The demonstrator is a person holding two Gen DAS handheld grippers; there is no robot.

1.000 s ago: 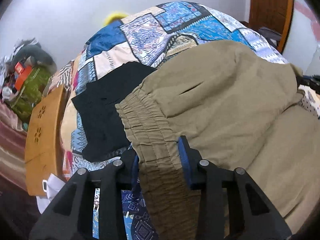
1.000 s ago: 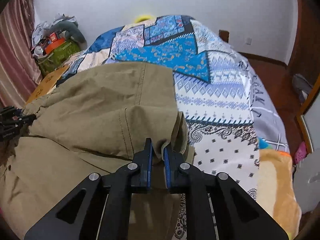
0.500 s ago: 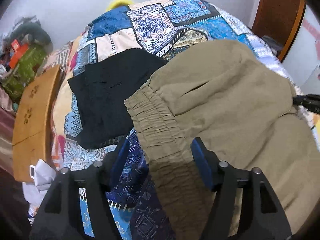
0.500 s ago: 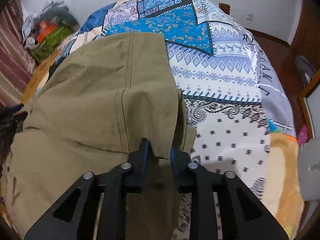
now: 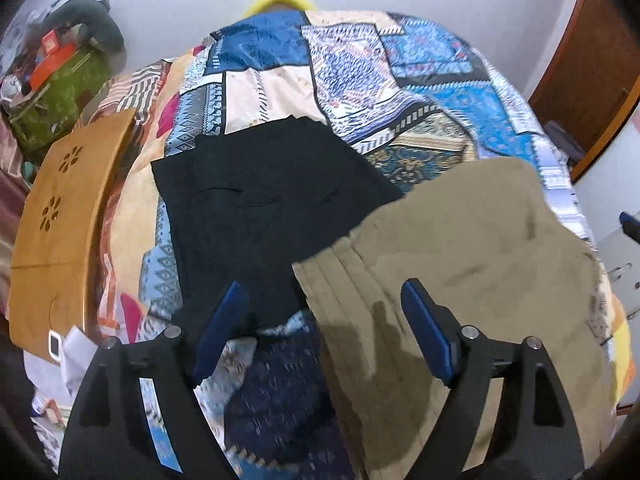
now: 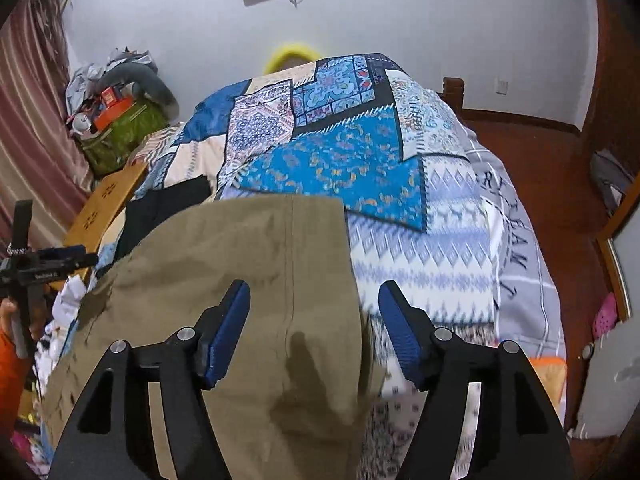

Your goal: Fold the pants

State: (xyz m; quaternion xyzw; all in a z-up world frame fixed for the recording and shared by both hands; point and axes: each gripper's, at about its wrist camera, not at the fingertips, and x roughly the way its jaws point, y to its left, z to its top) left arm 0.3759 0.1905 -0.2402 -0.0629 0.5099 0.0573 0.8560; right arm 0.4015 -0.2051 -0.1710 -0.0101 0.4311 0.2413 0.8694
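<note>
Khaki pants (image 6: 248,280) lie folded on the patchwork bedspread (image 6: 400,184), beside black folded trousers (image 5: 256,208) (elastic waistband nearest the left gripper (image 5: 324,328)). Both the left gripper and the right gripper (image 6: 314,328) hover above the pants with jaws spread wide, holding nothing. The cloth looks light, limp and non-slippery; doubled edges and the thick waistband offer the firmest hold.
</note>
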